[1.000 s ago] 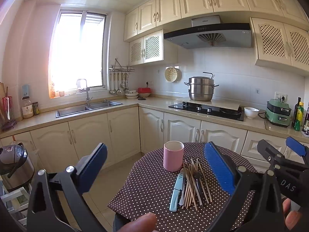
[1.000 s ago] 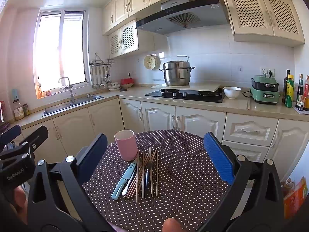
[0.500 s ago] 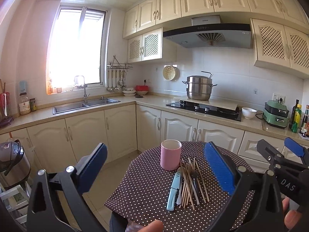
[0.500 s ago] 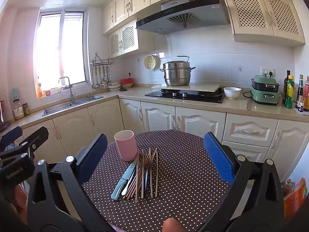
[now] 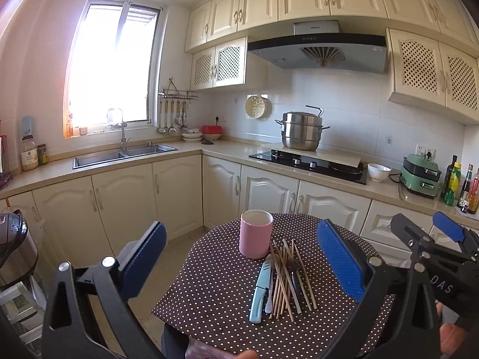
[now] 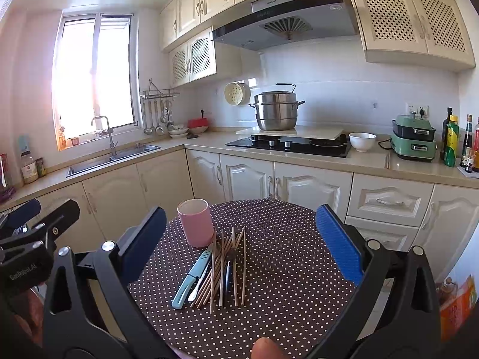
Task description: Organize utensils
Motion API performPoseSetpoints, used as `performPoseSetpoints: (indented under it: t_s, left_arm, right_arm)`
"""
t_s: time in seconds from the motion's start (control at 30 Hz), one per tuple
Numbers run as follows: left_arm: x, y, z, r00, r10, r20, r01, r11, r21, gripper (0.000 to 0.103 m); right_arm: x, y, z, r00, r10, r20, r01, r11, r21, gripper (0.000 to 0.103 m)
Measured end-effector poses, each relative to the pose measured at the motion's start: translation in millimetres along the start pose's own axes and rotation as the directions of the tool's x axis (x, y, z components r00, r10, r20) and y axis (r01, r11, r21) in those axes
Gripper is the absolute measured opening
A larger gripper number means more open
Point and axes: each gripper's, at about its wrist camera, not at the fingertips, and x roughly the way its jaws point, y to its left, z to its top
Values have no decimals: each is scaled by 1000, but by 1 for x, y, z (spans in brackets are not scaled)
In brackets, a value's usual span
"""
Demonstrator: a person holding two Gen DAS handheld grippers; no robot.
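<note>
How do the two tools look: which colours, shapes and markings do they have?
Both are alike. The left tool and the right tool each have a black frame of angular struts with silver round bolts, and two flat fingers faced with ribbed blue pads. White lettering marks the bodies: "GenRobot.AI" on the left, "DAS" partly visible on the right. No cables show. Bare skin appears at the edges.
</note>
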Motion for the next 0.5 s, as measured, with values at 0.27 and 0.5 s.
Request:
performPoseSetpoints:
  t_s: [0.27,0.5]
  left_arm:
    - [43,-6,-14,996,33,-78,-27,998,65,99]
    - [96,-1,-33,983,53,-177,-37,995,92,99]
  right_arm:
    - [38,-17,-4,998,-13,-61,13,1000,5,98]
    - [76,-21,-16,989,-18,-147,14,1000,-23,98]
